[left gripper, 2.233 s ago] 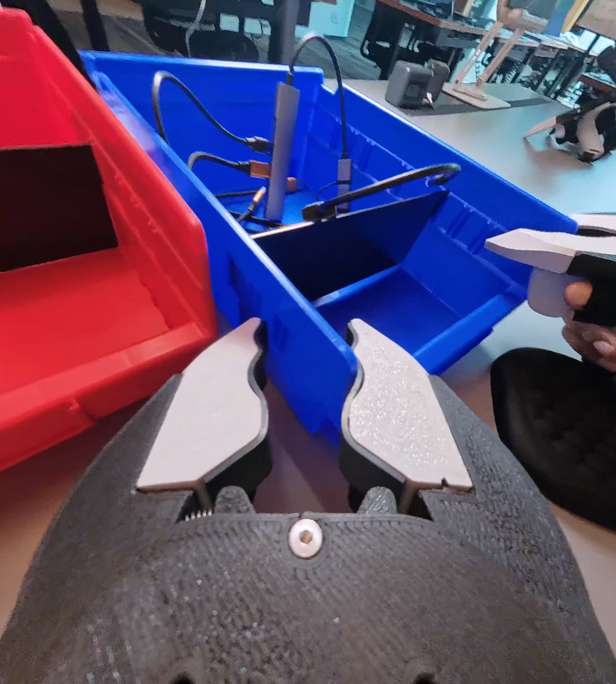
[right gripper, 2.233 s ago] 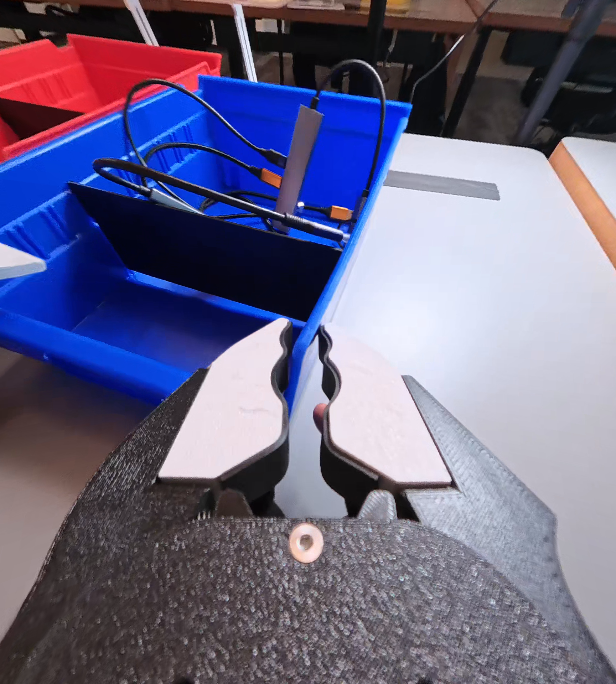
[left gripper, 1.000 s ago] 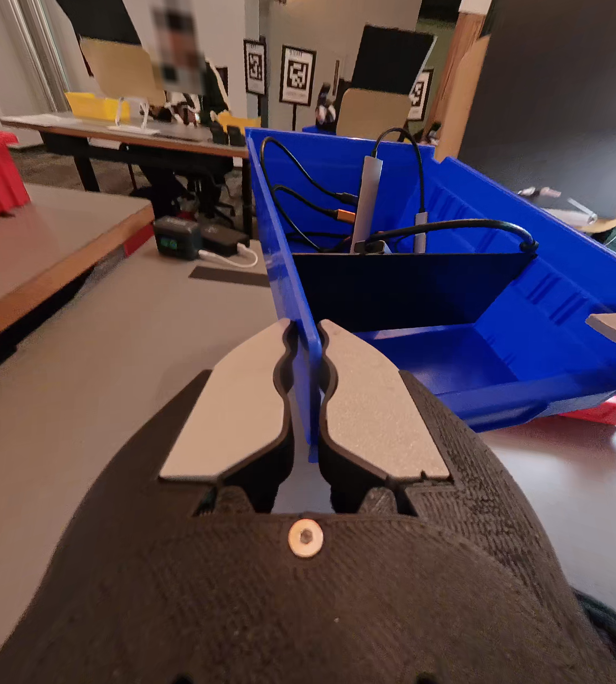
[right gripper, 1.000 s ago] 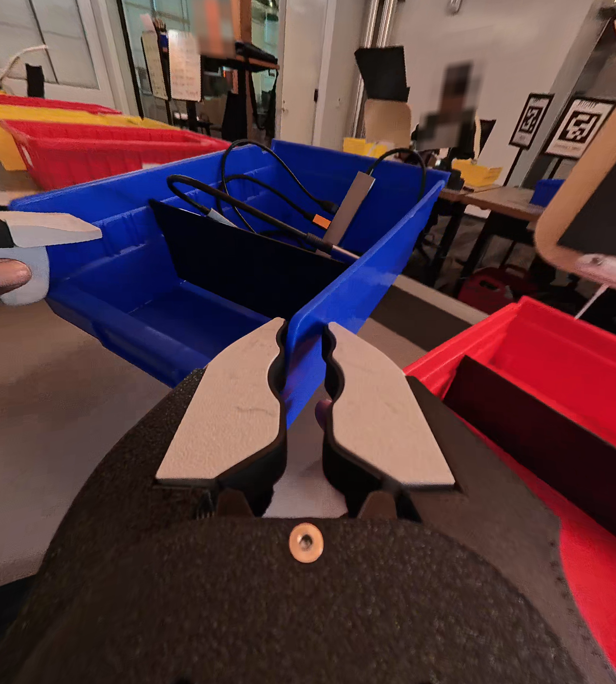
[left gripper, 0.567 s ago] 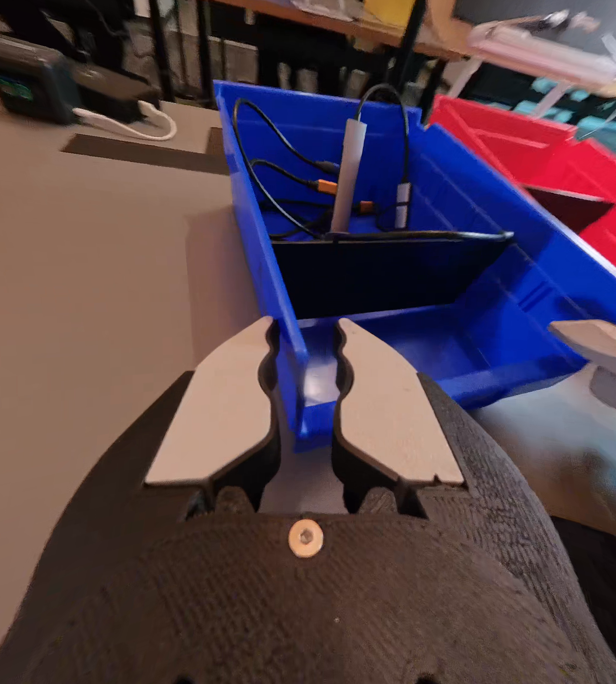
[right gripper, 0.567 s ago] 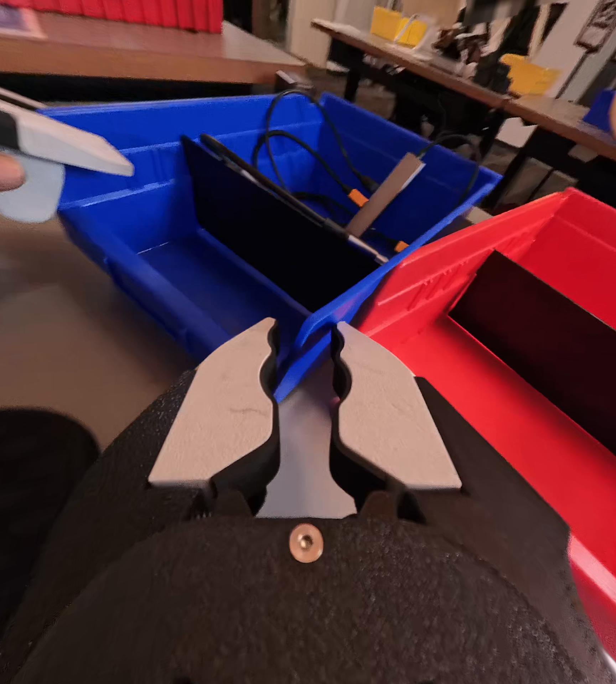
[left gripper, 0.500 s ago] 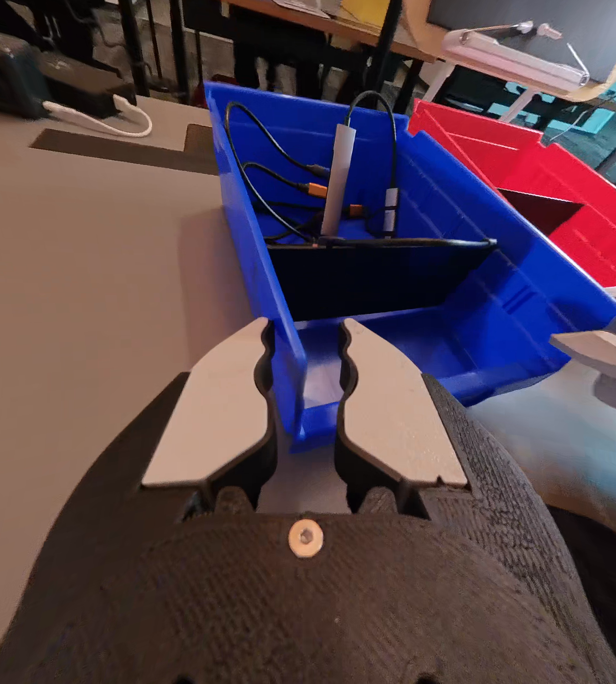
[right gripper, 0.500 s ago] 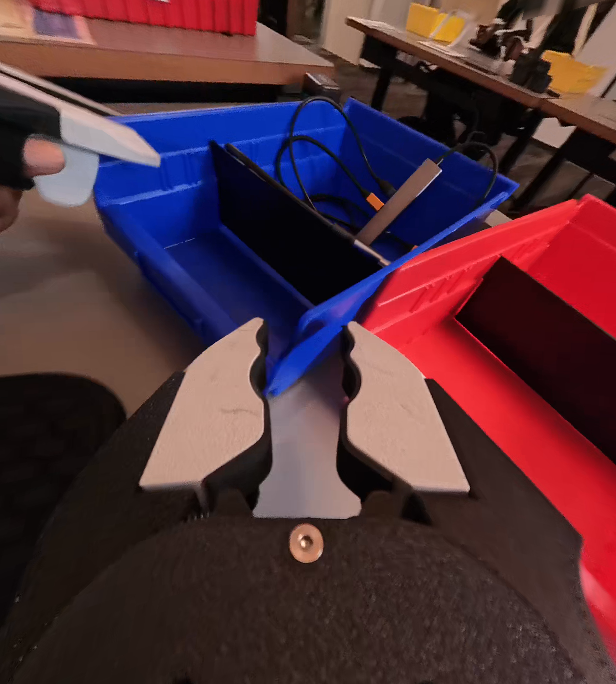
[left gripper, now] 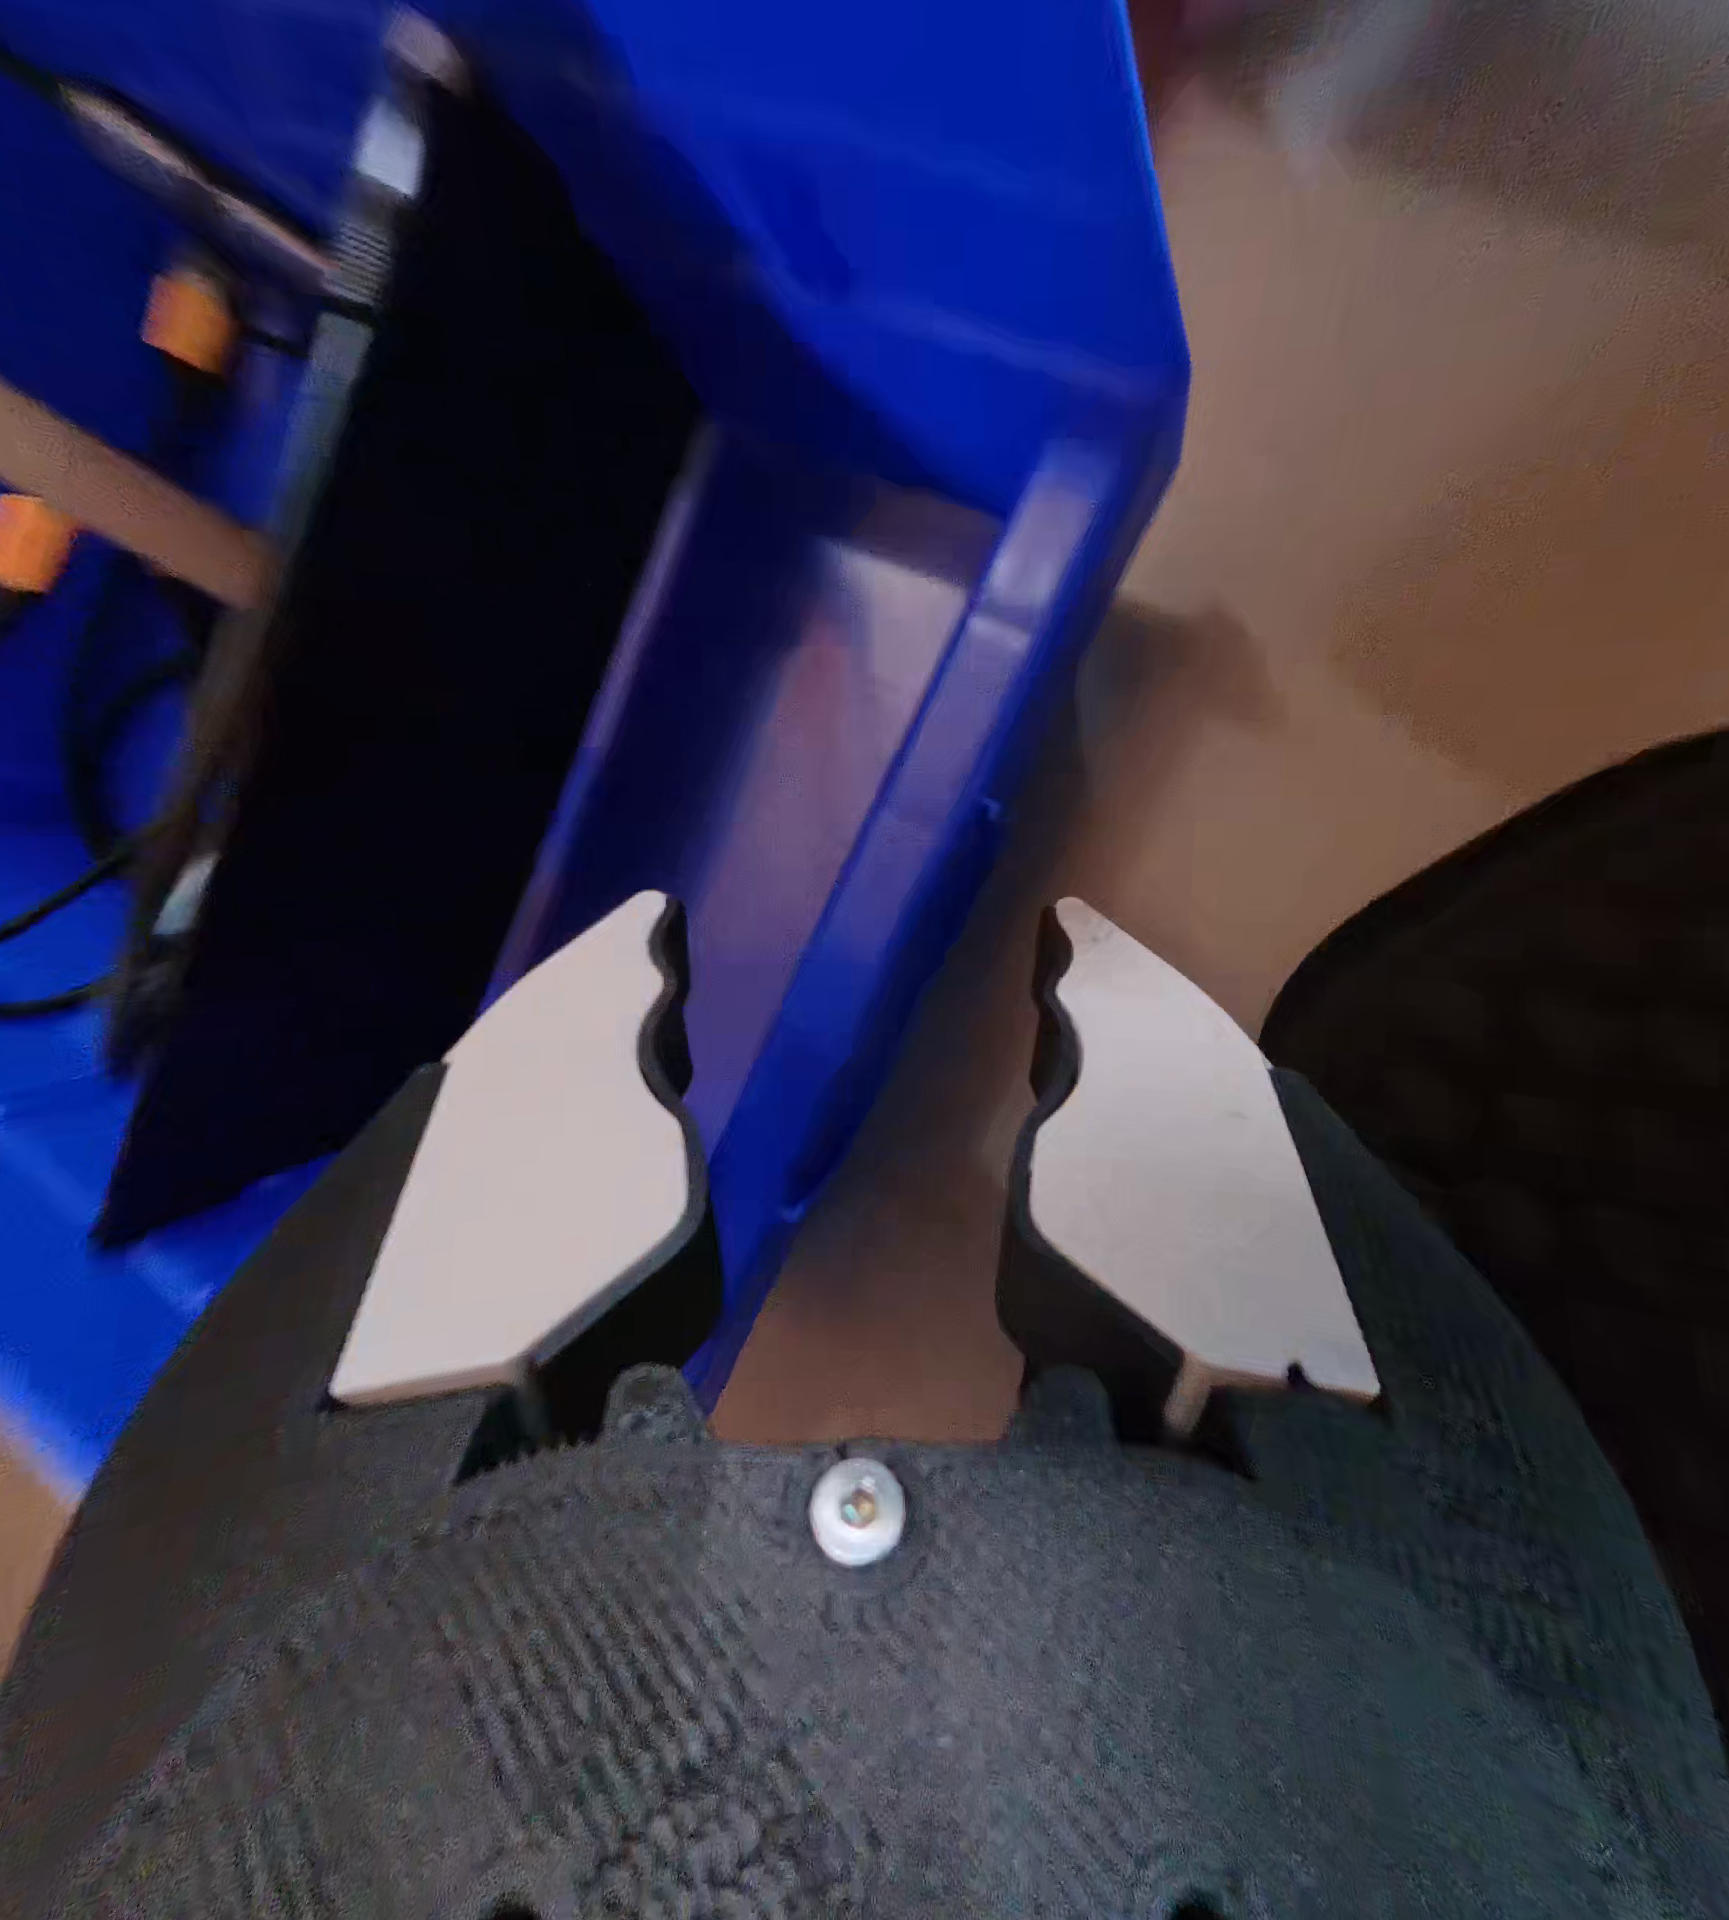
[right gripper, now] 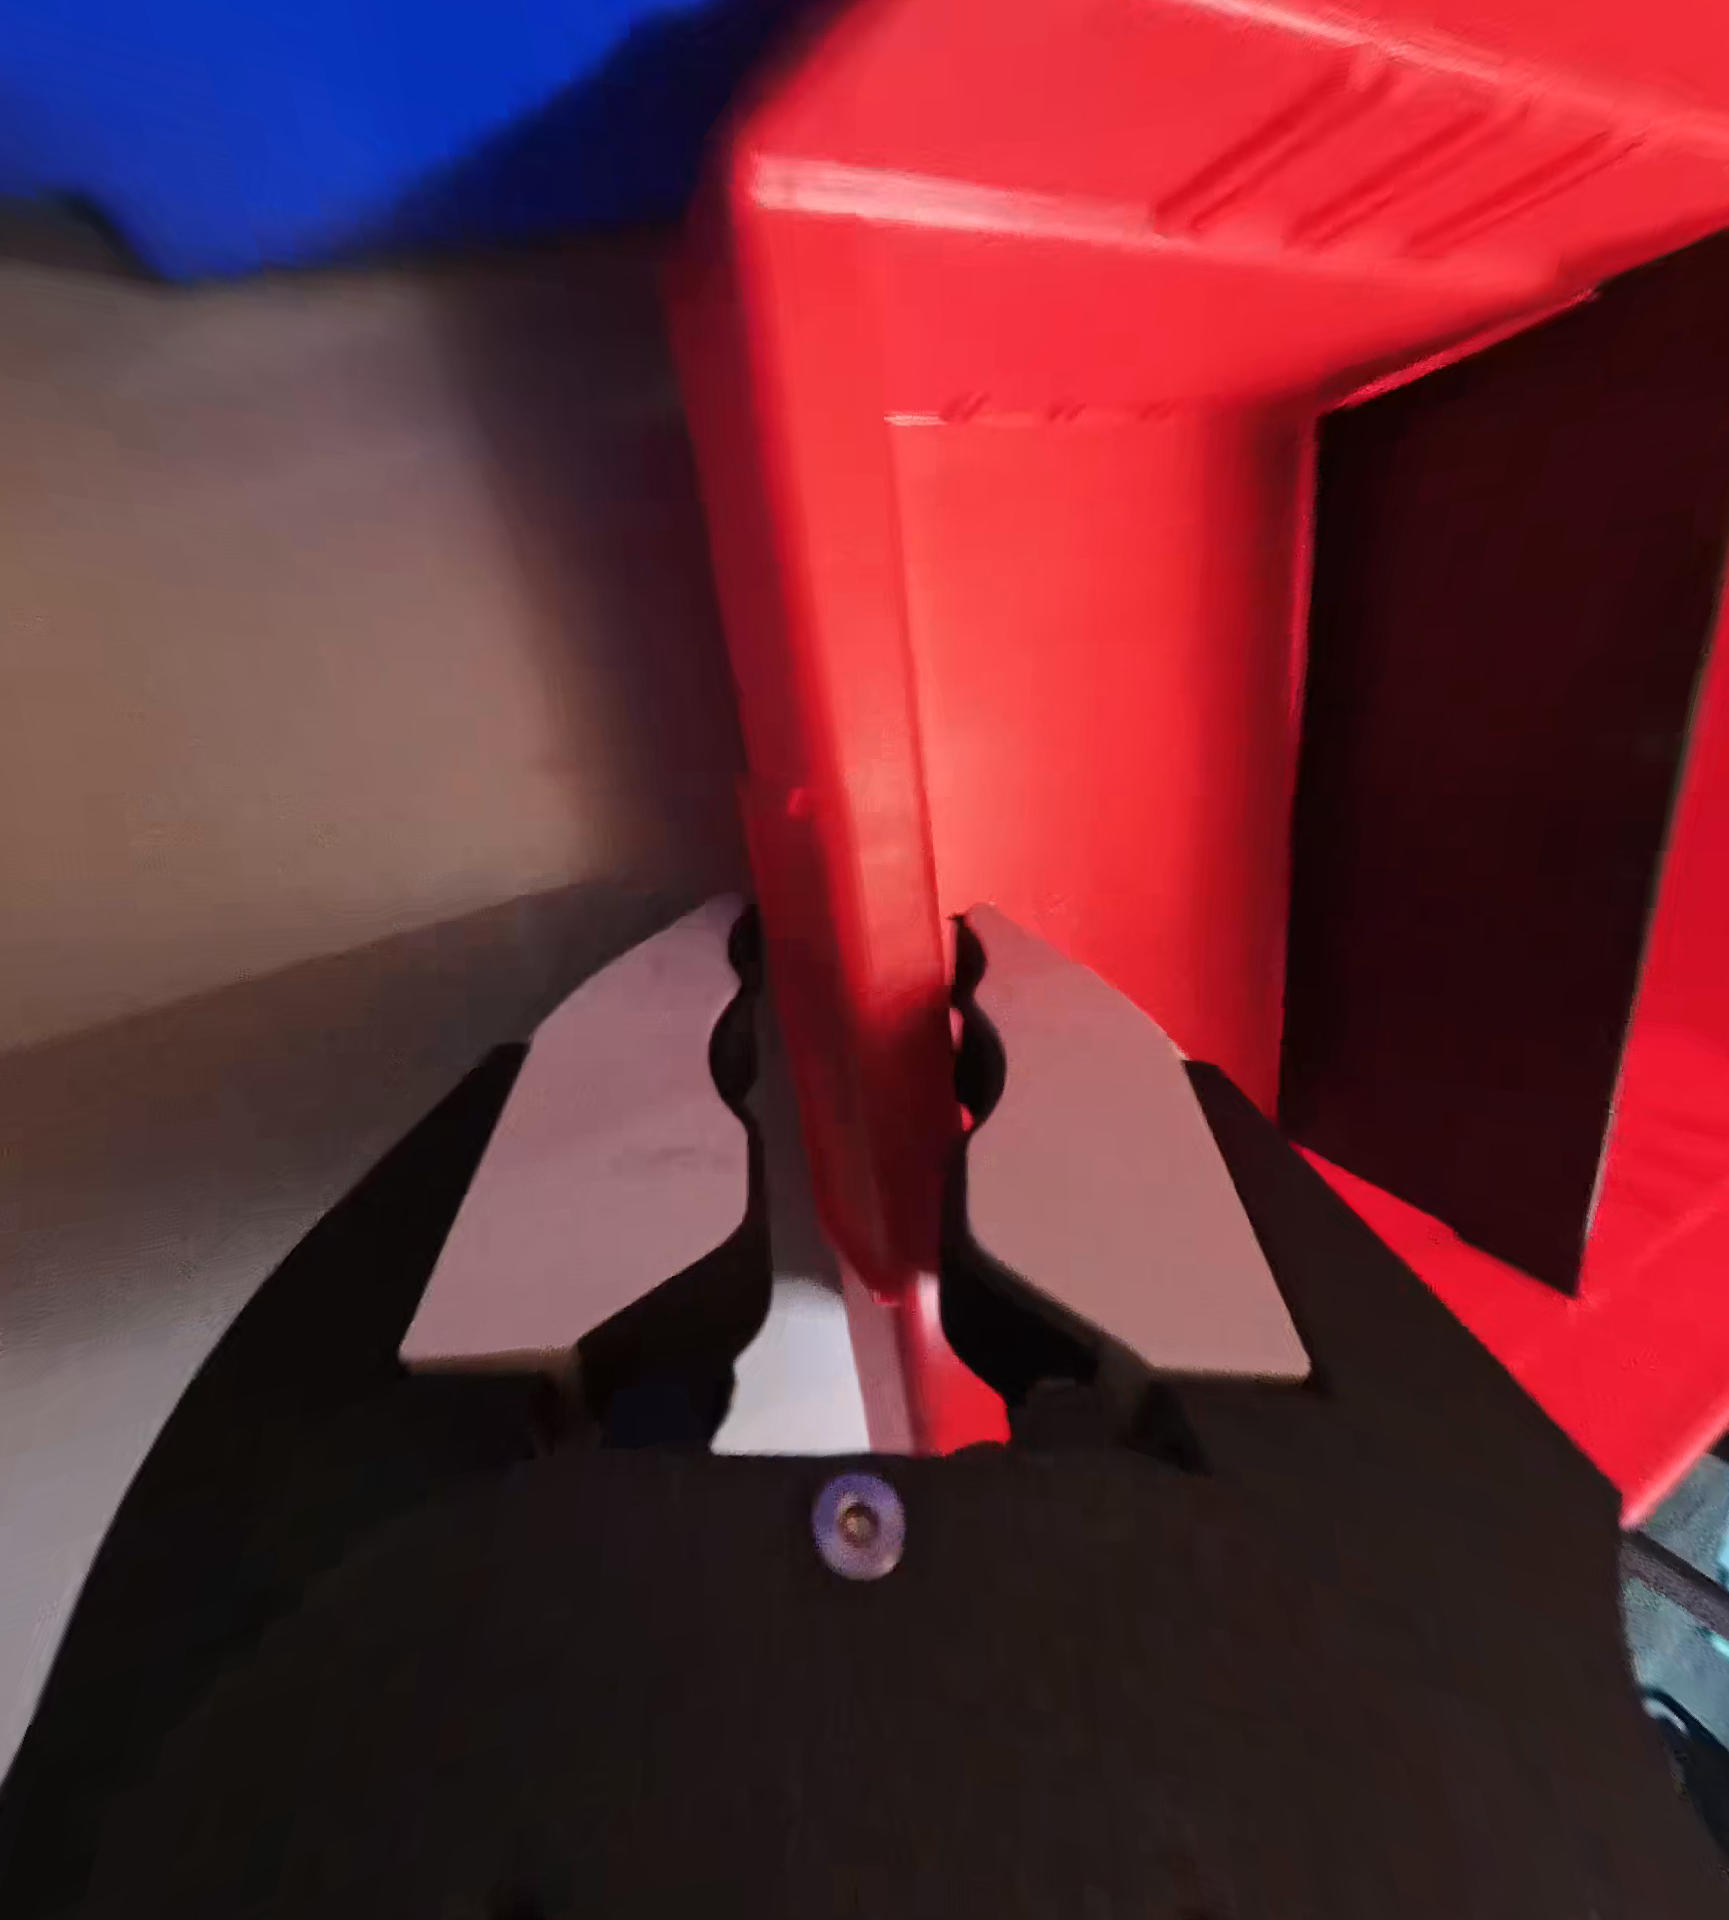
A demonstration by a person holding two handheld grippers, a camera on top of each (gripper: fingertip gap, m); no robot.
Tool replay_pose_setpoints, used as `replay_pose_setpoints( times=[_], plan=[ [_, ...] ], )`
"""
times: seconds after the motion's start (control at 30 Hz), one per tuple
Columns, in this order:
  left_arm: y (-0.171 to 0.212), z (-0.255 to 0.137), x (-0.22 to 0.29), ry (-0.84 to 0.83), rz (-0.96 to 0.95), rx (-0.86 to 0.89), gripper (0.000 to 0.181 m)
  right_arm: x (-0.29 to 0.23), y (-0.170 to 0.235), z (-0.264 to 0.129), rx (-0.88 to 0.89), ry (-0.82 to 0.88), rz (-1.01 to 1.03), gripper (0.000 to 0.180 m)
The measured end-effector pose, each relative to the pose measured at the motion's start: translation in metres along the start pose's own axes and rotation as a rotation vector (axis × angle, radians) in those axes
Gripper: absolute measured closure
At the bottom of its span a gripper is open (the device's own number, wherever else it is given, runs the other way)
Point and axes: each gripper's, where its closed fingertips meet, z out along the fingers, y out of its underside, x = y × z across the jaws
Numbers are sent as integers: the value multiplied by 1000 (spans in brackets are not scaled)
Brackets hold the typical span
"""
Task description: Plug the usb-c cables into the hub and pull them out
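Left wrist view: left gripper [left gripper: 858,914] sat bottom centre, jaws wide apart, gripping nothing. The front rim of the blue bin [left gripper: 953,748] ran diagonally through the gap, from lower centre up to the upper right; it lay close against the left finger [left gripper: 548,1143], and the right finger [left gripper: 1182,1164] stood clear of it over the brown table [left gripper: 1462,364]. Couldn't tell whether the left finger actually touched the rim. A black divider [left gripper: 424,727] crossed the bin in the centre left of the frame. Beyond it, at the left edge, black cables [left gripper: 39,914] with two orange plug ends [left gripper: 187,320] lay in the bin's far compartment. A blurred grey strip [left gripper: 81,499] crossed there too, probably the hub, too smeared to confirm. Whether any plug was seated in it, couldn't tell. A dark textured pad [left gripper: 1566,1091] filled the right edge of the frame, on the table beside the bin. Whole frame was motion-blurred.

Right wrist view: right gripper [right gripper: 849,925] sat bottom centre, jaws narrow, with the wall of the red bin [right gripper: 839,727] standing between them. The wall looked touching the right finger [right gripper: 1099,1174]; a thin gap showed at the left finger [right gripper: 611,1143], so not a firm clamp as far as could be seen. A black divider panel [right gripper: 1514,779] stood inside the red bin, right of frame. Blue bin [right gripper: 268,114] was only a blurred band along the top left. Table [right gripper: 268,623] filled the left. No cables or hub visible in this view; heavy blur
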Motion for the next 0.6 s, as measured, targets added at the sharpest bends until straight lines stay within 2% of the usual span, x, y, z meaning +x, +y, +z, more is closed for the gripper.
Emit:
replay_pose_setpoints(
  times=[0.03, 0.17, 0.37, 0.6],
  plan=[
    [3, 9, 0, 2, 33, -39, 120, 0, 3, -1, -8, -3, -3, 146],
    [0, 20, -1, -14, 98, -53, 134, -16, 28, -19, 0, -30, -2, 148],
    [-12, 26, 4, -56, 113, 9, 147, -36, 105, -54, -29, 21, 43, 148],
    [-18, 31, -2, -68, 96, 19, 148, -13, 200, -75, -153, 111, 134, 148]
  ],
)
